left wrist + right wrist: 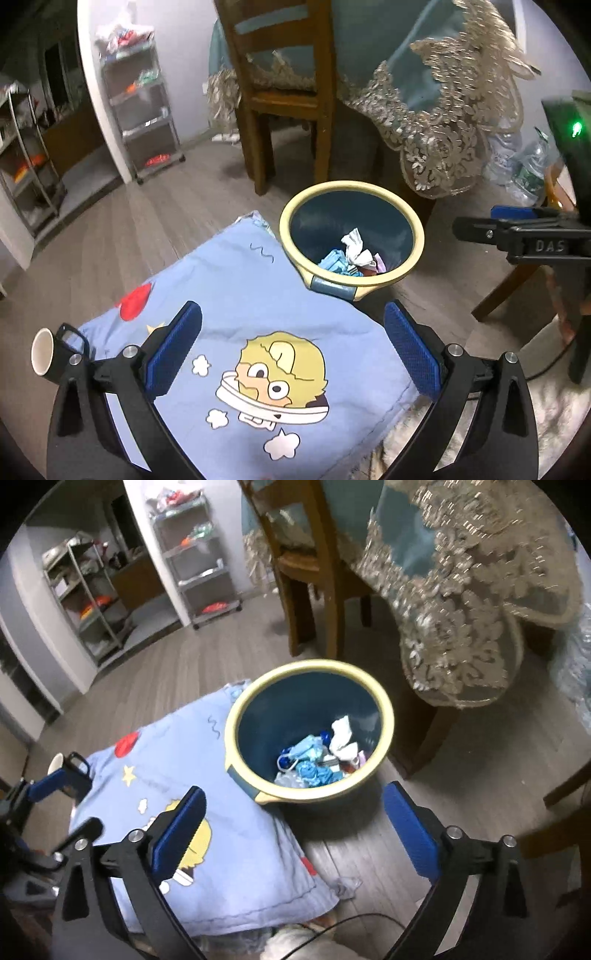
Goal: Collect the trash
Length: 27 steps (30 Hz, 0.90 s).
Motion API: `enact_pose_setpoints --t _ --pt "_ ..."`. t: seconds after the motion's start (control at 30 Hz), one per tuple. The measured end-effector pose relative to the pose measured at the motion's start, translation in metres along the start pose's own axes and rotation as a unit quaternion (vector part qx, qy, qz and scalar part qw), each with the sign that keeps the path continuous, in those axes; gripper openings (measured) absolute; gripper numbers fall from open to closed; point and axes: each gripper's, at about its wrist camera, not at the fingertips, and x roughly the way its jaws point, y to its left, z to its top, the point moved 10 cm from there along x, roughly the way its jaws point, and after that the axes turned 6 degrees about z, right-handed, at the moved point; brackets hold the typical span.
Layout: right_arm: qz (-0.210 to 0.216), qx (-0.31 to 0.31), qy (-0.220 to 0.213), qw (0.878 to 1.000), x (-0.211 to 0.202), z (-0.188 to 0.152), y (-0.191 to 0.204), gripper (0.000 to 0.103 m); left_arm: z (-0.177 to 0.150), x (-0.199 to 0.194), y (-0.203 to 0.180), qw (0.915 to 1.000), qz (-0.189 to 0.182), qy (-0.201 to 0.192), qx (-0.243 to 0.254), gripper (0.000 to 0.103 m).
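Presently, the bin is noted on the floor, touching the corner of the blue cartoon-print cloth. Trash lies at its bottom: crumpled white tissue, blue masks and wrappers. All is judged light, soft and crushable; any loose piece is best pinched at a bunched fold. The left gripper and right gripper are seen with jaws spread wide, nothing between them. "DAS" is read on the right gripper's body.

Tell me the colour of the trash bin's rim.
Pale yellow rim; best in the right wrist view.
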Motion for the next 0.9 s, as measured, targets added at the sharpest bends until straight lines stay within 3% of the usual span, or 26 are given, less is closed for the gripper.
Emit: enact_pose_setpoints --t 0.1,0.27,0.53,0.9 --pt "-0.026 -0.022 -0.021 0.999 -0.006 0.005 0.004 0.098 -0.001 0.003 -0.006 0.9996 -0.02 -0.019 -0.005 0.097" --pt "-0.044 -0.044 -0.045 0.997 -0.016 0.008 0.011 0.098 -0.004 0.019 -0.008 0.9996 -0.019 0.001 -0.022 0.097" --pt "-0.045 -0.047 -0.043 0.997 -0.016 0.007 0.012 0.098 -0.01 0.025 -0.011 1.0 0.001 -0.001 -0.002 0.097" --pt "-0.046 -0.049 -0.04 0.997 -0.017 0.003 0.015 0.098 -0.014 0.023 -0.003 0.9998 -0.003 0.005 -0.017 0.097"
